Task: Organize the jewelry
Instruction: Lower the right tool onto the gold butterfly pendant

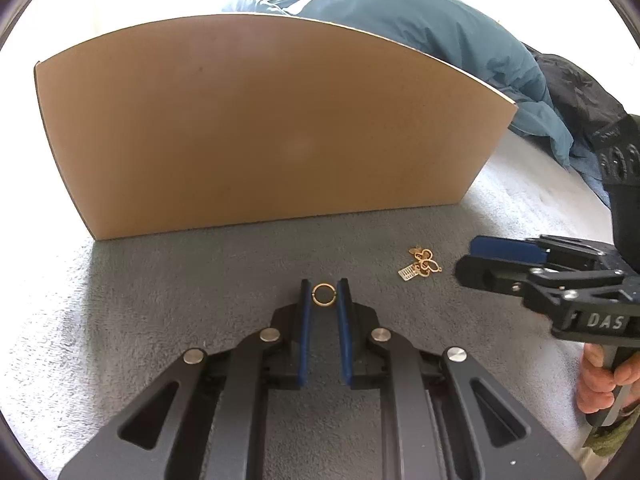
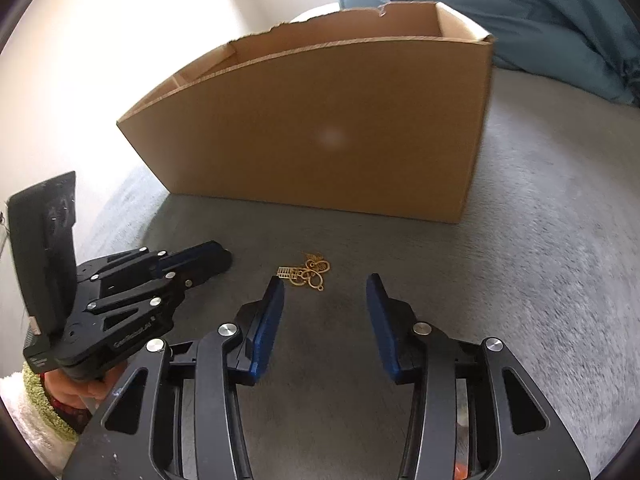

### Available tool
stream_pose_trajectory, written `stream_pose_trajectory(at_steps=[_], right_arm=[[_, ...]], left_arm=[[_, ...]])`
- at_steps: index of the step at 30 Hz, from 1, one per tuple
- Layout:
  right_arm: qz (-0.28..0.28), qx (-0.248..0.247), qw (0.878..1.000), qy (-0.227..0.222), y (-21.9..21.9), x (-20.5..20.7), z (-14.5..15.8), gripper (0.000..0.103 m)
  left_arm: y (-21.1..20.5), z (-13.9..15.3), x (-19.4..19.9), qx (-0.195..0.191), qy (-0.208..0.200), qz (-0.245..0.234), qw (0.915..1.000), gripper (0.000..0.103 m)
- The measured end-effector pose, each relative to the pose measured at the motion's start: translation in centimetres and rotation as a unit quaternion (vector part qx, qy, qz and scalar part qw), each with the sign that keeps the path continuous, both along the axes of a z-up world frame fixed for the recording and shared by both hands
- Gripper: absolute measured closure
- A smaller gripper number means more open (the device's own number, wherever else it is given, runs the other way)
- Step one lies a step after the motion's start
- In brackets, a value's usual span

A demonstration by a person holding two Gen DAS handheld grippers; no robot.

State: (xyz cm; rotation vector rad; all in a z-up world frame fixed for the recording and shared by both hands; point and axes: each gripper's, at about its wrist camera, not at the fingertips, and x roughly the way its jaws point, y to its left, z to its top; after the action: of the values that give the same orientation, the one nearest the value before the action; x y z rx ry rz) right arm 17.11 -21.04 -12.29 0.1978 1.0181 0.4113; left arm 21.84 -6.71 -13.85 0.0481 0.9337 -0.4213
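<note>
A small gold ring (image 1: 322, 294) sits between the blue pads of my left gripper (image 1: 324, 292), which is shut on it just above the grey bedcover (image 1: 160, 288). To its right lies a little heap of gold pendants (image 1: 422, 266) on the cover. My right gripper (image 2: 325, 280) stands open, with the gold pendants (image 2: 308, 274) just ahead of its tips, nearer the left finger and touching neither pad. In the right wrist view the left gripper (image 2: 222, 258) shows from the side and hides the ring. From the left wrist view the right gripper (image 1: 466, 258) comes in from the right.
An open cardboard box (image 1: 260, 128) (image 2: 320, 132) stands upright right behind the jewelry. A rumpled blue duvet (image 1: 420, 32) (image 2: 540, 12) lies beyond it, with dark cloth (image 1: 580, 92) at the right. A person's hand (image 1: 600, 384) grips the right handle.
</note>
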Motion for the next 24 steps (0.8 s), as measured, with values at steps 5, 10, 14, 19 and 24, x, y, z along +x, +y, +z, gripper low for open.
stream_pose_trajectory(at_steps=[5, 10, 14, 19, 24], right_arm=[[0.007, -0.017, 1.000, 0.008, 1.4, 0.8, -0.9, 0.061], [0.019, -0.048, 0.999, 0.004, 2.8, 1.1, -1.1, 0.060], [0.024, -0.077, 0.997, 0.001, 3.7, 1.1, -1.3, 0.063], [0.022, -0.090, 0.996, 0.000, 4.2, 1.2, -1.5, 0.071], [0.020, -0.088, 0.996, 0.001, 3.9, 1.0, -1.6, 0.081]], left_arm=[[0.8, -0.4, -0.1, -0.007, 0.003, 0.001, 1.0000, 0.092], [0.9, -0.4, -0.1, -0.006, 0.004, 0.001, 1.0000, 0.092], [0.8, -0.5, 0.0, -0.005, 0.004, 0.000, 1.0000, 0.091], [0.7, -0.5, 0.2, -0.002, 0.006, 0.000, 1.0000, 0.091], [0.7, -0.5, 0.2, -0.002, 0.006, 0.000, 1.0000, 0.091]])
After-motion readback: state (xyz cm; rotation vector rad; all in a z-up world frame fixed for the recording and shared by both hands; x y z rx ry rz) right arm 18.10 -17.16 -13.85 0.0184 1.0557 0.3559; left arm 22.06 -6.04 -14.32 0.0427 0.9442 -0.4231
